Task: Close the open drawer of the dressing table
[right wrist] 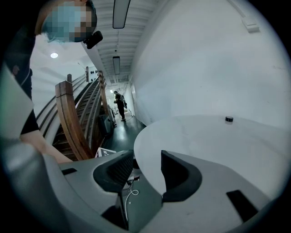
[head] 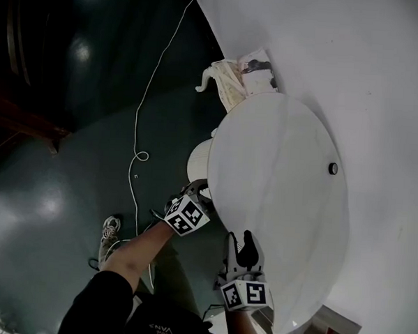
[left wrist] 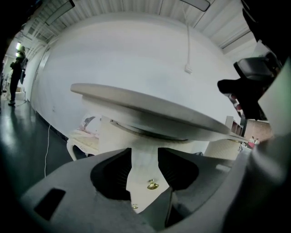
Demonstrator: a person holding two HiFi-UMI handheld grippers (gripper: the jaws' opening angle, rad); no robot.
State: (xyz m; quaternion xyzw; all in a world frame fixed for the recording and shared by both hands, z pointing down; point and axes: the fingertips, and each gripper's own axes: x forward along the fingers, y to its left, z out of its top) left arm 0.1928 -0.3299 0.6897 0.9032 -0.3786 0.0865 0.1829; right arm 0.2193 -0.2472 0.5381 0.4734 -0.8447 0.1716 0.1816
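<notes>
We are standing over the round white bench [head: 278,173], whose top is filling the middle of the head view. The left tongs [left wrist: 144,154] are gaping wide and gripping nothing. They are pointing almost level at the bench's body under the overhanging top, with the bare left forearm [head: 138,253] stretching out from a black sleeve [head: 97,307] behind them. The right tongs [right wrist: 146,157] are also standing open and empty. They are tilting down over the near rim of the top, one jaw above the white surface and the other above the dark floor [head: 46,210]. The white drawer front [left wrist: 144,175] is showing straight ahead in the gap of the left tongs, with neither pad pressing on it. We cannot tell how far out it is standing. Its brass knob [left wrist: 153,184] is sitting low in that gap. A small black disc [head: 332,168] is lying on the far part of the top, well apart from both tongs.
</notes>
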